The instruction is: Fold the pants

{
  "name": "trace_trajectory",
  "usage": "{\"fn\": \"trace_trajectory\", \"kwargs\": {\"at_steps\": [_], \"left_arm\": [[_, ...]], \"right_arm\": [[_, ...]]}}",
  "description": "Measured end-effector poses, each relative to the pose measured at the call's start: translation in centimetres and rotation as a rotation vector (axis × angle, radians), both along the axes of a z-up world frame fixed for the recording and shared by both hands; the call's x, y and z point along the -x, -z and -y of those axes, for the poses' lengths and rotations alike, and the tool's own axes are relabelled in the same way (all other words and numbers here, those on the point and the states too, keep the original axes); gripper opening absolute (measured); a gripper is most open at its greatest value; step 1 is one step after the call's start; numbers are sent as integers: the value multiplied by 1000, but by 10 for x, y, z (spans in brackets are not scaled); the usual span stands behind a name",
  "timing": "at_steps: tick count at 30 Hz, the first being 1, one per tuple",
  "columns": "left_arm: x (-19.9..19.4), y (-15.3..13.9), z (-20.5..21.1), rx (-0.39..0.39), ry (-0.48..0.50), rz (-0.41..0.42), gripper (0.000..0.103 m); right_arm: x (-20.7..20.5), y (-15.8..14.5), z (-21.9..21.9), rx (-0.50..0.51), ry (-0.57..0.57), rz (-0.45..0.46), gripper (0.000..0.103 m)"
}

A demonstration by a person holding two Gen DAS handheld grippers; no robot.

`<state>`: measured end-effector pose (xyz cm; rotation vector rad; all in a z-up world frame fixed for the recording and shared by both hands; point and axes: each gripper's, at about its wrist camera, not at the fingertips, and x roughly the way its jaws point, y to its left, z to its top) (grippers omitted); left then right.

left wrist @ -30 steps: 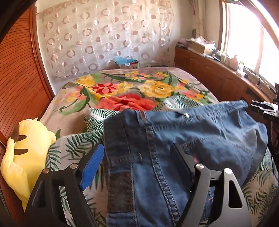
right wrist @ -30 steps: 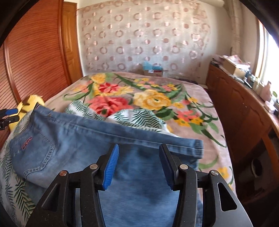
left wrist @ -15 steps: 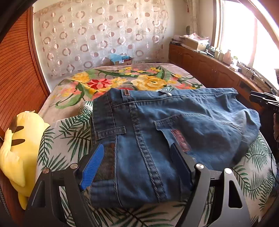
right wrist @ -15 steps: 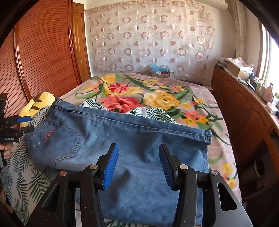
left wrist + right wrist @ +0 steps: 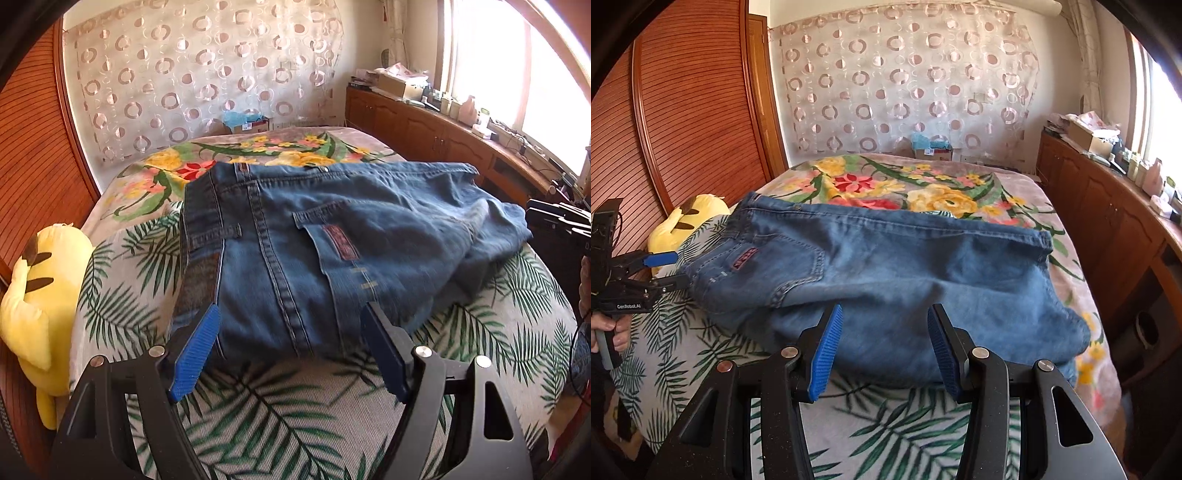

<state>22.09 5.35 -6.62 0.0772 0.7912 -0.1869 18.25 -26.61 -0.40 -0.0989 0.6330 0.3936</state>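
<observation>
Against the wooden wall at the far left sits a yellow plush toy (image 5: 44,280), off the edge of the leaf-print sheet (image 5: 258,413). Next comes the left gripper (image 5: 288,347), its blue pads spread wide with nothing between them, poised just short of the waistband end of the jeans (image 5: 332,236). The jeans lie across the bed (image 5: 1067,266), folded into a thick bundle, back pocket up, waistband toward the plush toy and the doubled legs running off to the right. The right gripper (image 5: 884,341) hangs over the near edge of that leg end, jaws partly apart and also empty; neither one touches the denim.

This looks like a pause between folds: one lengthwise fold seems done, and the bundle is still long and lumpy. The next move probably calls for both grippers to drop onto the near edge, pinch through all the layers, and carry one end over the other without letting the lower layer slide.
</observation>
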Motion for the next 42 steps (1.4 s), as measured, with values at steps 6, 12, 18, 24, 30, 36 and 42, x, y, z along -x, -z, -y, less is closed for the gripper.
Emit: {"fn": "trace_trajectory", "kwargs": {"at_steps": [6,12,18,24,30,36,42], "left_arm": [[17,6,-4,-5,-20,-2,79],[20,14,-24,3,-53,-15,79],[6,26,-39,13,-68,-47,79],[-5,33,-46,9,-83,-59,79],[-5,36,-56,4,-103,-69,79],[-11,41,-62,35,-102,-86,78],[-15,42,-63,95,-69,-104,50]], "right_arm": [[13,16,-8,-21,-15,-33,50],[7,36,-18,-7,-46,-86,50],[-13,46,-28,-2,-54,-113,50],[-32,49,-45,-2,-128,-136,16],[-16,27,-27,-59,-151,-66,4],[-10,32,-17,-47,-144,-73,4],[-19,36,-32,-45,-133,-91,4]]}}
